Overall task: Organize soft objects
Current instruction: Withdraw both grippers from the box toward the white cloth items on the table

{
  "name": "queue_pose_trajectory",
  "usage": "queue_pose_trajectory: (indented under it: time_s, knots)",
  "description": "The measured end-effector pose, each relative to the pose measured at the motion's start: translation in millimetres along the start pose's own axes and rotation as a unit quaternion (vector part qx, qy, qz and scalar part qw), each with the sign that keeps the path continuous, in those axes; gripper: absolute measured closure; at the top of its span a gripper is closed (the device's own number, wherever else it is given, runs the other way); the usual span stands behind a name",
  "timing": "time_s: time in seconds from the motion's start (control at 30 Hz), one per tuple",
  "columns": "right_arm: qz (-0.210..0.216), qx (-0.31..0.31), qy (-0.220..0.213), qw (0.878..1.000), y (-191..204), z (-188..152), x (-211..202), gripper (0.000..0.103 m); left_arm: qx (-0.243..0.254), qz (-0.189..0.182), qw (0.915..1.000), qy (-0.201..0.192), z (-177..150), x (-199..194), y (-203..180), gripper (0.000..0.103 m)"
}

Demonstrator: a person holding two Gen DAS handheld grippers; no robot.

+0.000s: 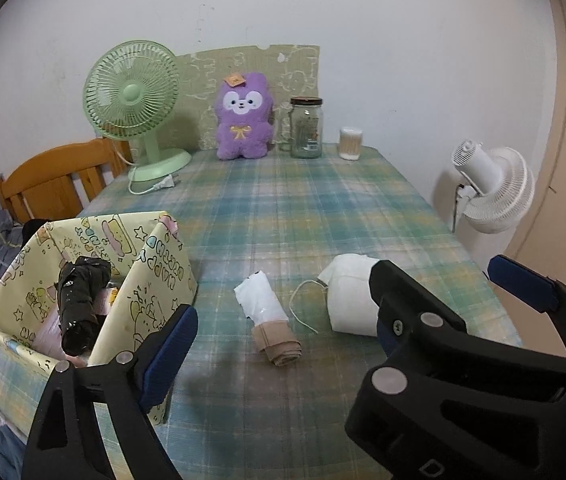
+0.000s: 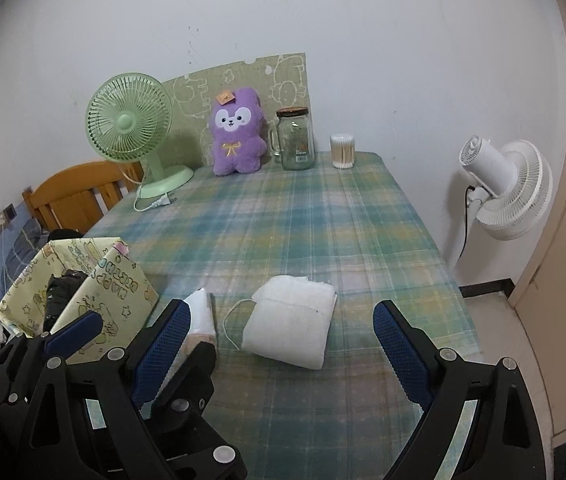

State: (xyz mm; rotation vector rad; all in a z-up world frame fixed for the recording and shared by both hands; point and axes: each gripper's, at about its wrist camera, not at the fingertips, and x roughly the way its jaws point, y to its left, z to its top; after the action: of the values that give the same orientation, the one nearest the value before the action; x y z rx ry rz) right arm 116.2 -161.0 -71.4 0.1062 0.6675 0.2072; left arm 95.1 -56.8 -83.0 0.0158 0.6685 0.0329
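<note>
Gaping wide with nothing between its blue-padded fingers, the left gripper [image 1: 283,332] frames a rolled white-and-beige stocking bundle [image 1: 269,317] lying on the green plaid tablecloth [image 1: 303,208]. Beside it, the right gripper [image 2: 283,340] is equally spread and empty over a folded white cloth with a loose string [image 2: 289,330]. To the left stands a yellow cartoon-print paper box [image 1: 155,264] holding a dark rolled garment [image 1: 77,304]. Against the far wall sits a purple plush rabbit [image 1: 243,118].

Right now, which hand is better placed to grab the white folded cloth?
Probably the right gripper: its open jaws frame the white folded cloth. The left gripper faces the beige-and-white roll.
</note>
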Motion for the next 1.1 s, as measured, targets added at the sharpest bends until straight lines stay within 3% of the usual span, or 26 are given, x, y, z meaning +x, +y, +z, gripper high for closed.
queue_pose_trajectory:
  time_s: [0.83, 1.0, 1.1]
  knots:
    - [-0.001, 0.008, 0.086, 0.996, -8.4, -7.7, 87.4, 0.008, -0.034, 0.023, 0.9958, 0.082, -7.7, 81.1, 10.1, 0.017]
    - [0.002, 0.013, 0.101, 0.995, -9.3, -8.0, 103.6, 0.008, -0.037, 0.026, 0.9939, 0.1, -8.1, 94.9, 12.3, 0.024]
    - [0.003, 0.013, 0.11, 0.994, -8.8, -8.6, 112.2, 0.008, -0.04, 0.022, 0.9921, 0.116, -9.0, 103.0, 14.4, 0.039]
